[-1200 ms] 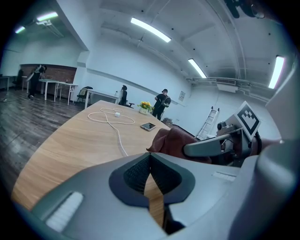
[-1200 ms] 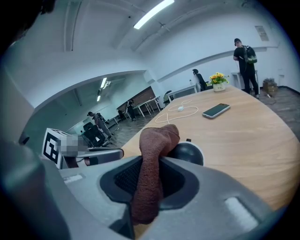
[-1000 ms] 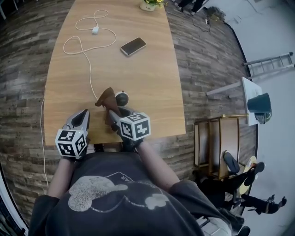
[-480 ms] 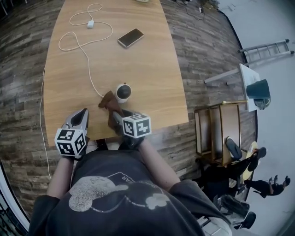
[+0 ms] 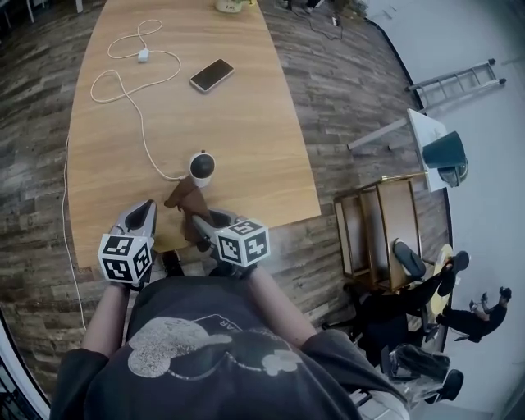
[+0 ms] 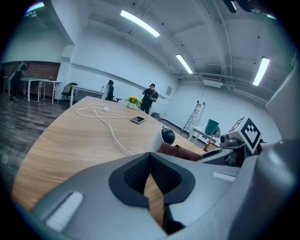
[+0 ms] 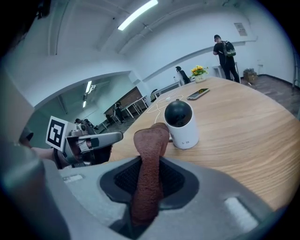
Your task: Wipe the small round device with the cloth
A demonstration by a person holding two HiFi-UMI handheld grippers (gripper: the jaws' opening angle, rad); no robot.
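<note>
The small round device [image 5: 201, 167], a white cylinder with a black dome, stands upright on the wooden table [image 5: 254, 139] near its front edge. My right gripper [image 5: 203, 220] is shut on a brown cloth [image 5: 187, 197], which sticks up out of the jaws just short of the device. In the right gripper view the cloth [image 7: 149, 159] rises in front of the device [image 7: 180, 124] without clearly touching it. My left gripper [image 5: 143, 212] hovers at the table's front edge, left of the cloth, shut with nothing in it. The left gripper view shows the device [image 6: 165, 137] and cloth [image 6: 180, 152] to its right.
A white cable [image 5: 139, 107] runs from the device to a looped coil with a plug at the far left. A phone [image 5: 212, 75] lies farther back and a flower pot [image 5: 230, 5] stands at the far end. A wooden rack [image 5: 377, 230] stands right of the table.
My right gripper has drawn the cloth back from the device's side toward the near edge. The head view has shifted. The left gripper has held its place.
</note>
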